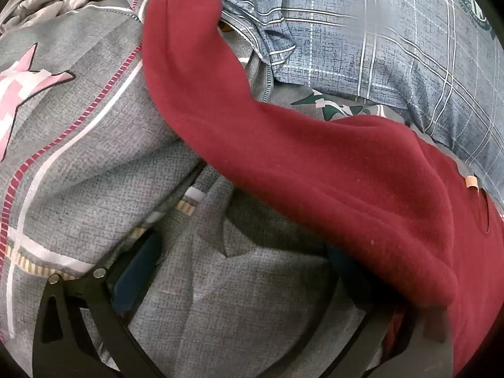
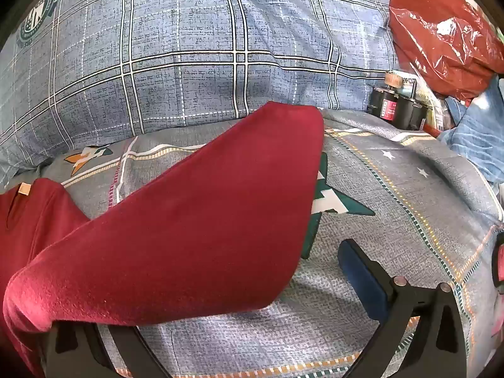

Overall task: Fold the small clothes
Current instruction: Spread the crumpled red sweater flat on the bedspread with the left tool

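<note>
Where the two wrist views overlap, a bed fills the frame:

Bedding: grey quilt [image 2: 393,189] with star prints and striped lines, spread under everything.
Pillow: blue checked pillow [image 2: 195,50] at the far side, behind the garment.
Clutter: red plastic bag [image 2: 441,31] and dark bottles [image 2: 397,107] at the far right; crumpled grey cloth [image 1: 47,3] at the far left.
Garment: red garment [image 1: 315,157] lying on the quilt, its sleeves draped across both grippers and hiding one finger of each.
Left gripper [image 1: 239,271]: jaws wide apart; its left blue pad rests on the quilt, its right finger sits under the red sleeve; no grip visible.
Right gripper [image 2: 204,271]: jaws wide apart; its right blue pad is clear above the quilt, its left finger is covered by the sleeve; grip cannot be confirmed.
</note>
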Motion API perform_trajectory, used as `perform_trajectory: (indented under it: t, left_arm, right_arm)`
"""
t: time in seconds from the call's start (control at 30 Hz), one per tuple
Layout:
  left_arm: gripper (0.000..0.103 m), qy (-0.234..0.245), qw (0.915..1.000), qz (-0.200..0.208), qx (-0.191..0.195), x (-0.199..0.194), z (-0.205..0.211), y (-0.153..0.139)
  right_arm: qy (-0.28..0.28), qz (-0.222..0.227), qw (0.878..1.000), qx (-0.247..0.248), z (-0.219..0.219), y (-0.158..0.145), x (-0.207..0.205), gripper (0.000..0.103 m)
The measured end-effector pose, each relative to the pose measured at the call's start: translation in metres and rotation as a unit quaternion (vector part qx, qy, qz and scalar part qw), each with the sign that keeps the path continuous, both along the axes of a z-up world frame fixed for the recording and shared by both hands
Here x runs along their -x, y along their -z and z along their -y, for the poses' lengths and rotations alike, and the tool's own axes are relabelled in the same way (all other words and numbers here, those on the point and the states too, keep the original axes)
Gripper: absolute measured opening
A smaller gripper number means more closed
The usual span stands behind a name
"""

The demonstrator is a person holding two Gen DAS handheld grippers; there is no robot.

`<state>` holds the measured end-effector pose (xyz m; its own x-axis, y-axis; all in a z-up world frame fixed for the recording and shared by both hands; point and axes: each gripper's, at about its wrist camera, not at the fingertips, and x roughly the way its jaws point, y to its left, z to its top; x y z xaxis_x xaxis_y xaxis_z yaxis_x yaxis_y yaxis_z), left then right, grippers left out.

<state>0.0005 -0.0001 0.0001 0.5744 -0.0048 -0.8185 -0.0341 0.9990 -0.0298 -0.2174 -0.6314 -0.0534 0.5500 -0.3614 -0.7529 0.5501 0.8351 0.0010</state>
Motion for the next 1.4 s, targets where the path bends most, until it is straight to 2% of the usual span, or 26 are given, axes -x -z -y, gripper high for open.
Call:
perform_trajectory:
  t: [0.13, 0.27, 0.5, 0.67, 0.83, 0.9, 1.0, 1.13, 1.27, 1.4]
  left_arm:
    - [0.103, -0.002, 1.0000, -0.006, 0.002, 0.000, -0.001, -0.001]
    - [0.103, -0.002, 0.9993, -0.034, 0.012, 0.002, -0.003, -0.008]
    - [0.103, 0.041, 0.9990, 0.011, -0.016, 0.053, 0.004, -0.057]
    - [0.103, 0.079, 0.9949, 0.055, -0.030, 0.083, 0.016, -0.098]
    - [0.103, 0.107, 0.9911, 0.075, -0.024, 0.095, 0.032, -0.117]
    - [0.103, 0.110, 0.9906, 0.079, -0.019, 0.099, 0.036, -0.118]
    - [0.103, 0.111, 0.9902, 0.083, -0.017, 0.103, 0.047, -0.116]
    - [0.103, 0.113, 0.9895, 0.090, -0.001, 0.113, 0.061, -0.123]
    - [0.103, 0.120, 0.9883, 0.094, 0.004, 0.124, 0.073, -0.130]
    - [0.103, 0.128, 0.9864, 0.103, 0.004, 0.133, 0.084, -0.139]
  right_arm:
    - [0.000, 0.000, 1.000, 0.000, 0.000, 0.000, 0.000, 0.103]
    - [0.000, 0.000, 1.000, 0.000, 0.000, 0.000, 0.000, 0.103]
    - [0.001, -0.002, 1.000, 0.002, -0.001, 0.000, 0.000, 0.103]
    - [0.002, -0.001, 1.000, -0.006, 0.001, 0.001, 0.000, 0.103]
    - [-0.028, -0.048, 0.997, -0.046, -0.010, -0.010, 0.012, 0.101]
    - [-0.031, -0.032, 0.998, -0.046, -0.024, -0.022, 0.036, 0.101]
    - [-0.038, -0.009, 0.999, -0.021, -0.048, -0.052, 0.071, 0.101]
    - [-0.072, 0.033, 0.997, 0.010, -0.088, -0.105, 0.104, 0.103]
    - [-0.136, 0.070, 0.988, -0.026, -0.133, -0.142, 0.115, 0.103]
    - [-0.189, 0.100, 0.974, -0.080, -0.175, -0.160, 0.104, 0.103]
